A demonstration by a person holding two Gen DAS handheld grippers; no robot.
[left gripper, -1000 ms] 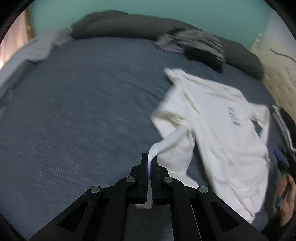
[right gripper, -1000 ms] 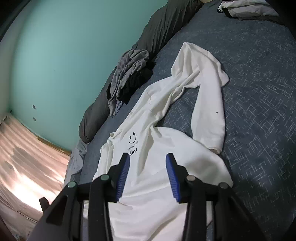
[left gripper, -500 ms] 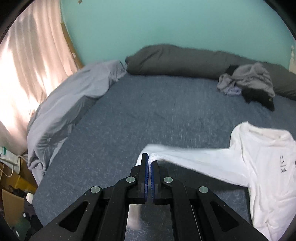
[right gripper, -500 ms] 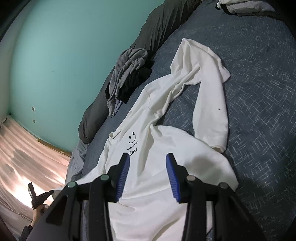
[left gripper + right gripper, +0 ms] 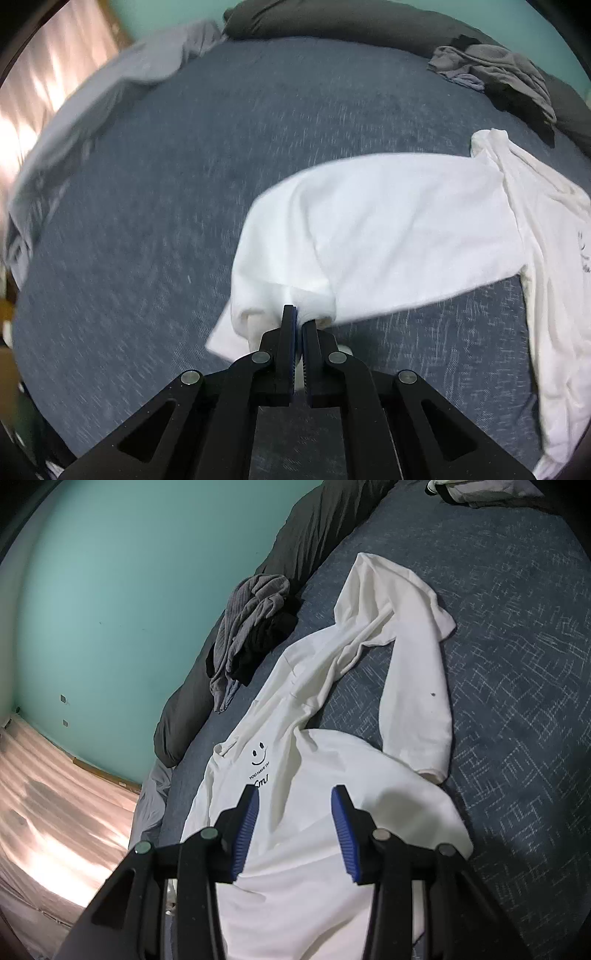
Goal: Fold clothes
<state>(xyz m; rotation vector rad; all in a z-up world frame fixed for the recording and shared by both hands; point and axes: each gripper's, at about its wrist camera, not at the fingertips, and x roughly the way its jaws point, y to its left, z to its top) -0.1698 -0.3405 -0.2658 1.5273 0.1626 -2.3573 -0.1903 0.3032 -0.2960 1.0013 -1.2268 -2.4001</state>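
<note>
A white sweatshirt with a small smiley print lies spread on the blue bed cover. My left gripper is shut on the cuff end of one white sleeve. That sleeve stretches out to the left of the body, low over the cover. In the right wrist view my right gripper is open just above the sweatshirt's chest, with nothing pinched between its blue pads. The other sleeve lies bent back on the cover.
A crumpled heap of grey and black clothes sits near the dark pillows along the teal wall. A grey blanket is bunched at the bed's left edge, with a lit curtain beyond it.
My left gripper has carried the sleeve outward, away from the sweatshirt's body, and then down toward the cover, tilting more steeply. The right gripper has stayed still and open.
</note>
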